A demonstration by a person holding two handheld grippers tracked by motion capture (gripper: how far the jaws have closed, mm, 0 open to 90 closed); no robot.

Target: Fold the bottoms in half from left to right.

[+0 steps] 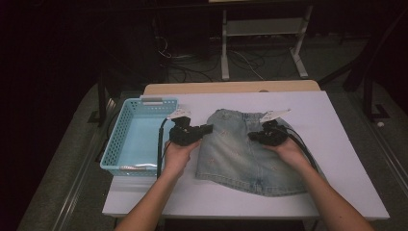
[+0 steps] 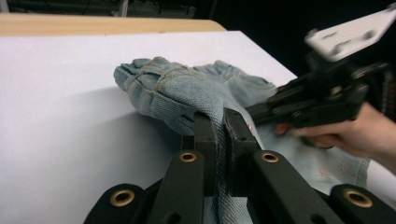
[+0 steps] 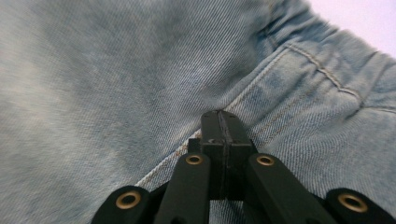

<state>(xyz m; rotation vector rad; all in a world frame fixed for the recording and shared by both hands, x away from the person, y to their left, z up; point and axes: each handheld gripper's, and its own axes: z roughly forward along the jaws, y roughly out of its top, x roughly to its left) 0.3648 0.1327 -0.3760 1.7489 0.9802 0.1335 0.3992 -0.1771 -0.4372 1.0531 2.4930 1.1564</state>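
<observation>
Showing the denim skirt (image 1: 250,154) lying flat mid-surface, beside the blue basket (image 1: 144,107) at the left edge, with the left gripper (image 2: 223,122) clamped on a fold of its side and the right gripper (image 3: 223,122) clenched against the cloth near the waistband, apparently positioned for folding.

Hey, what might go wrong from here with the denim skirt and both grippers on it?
The left gripper pinches just a thin fold of the denim skirt, so the fold may slip free when pulled. The right gripper is shut with no cloth visibly between its fingers; a lift could raise one side only.
</observation>
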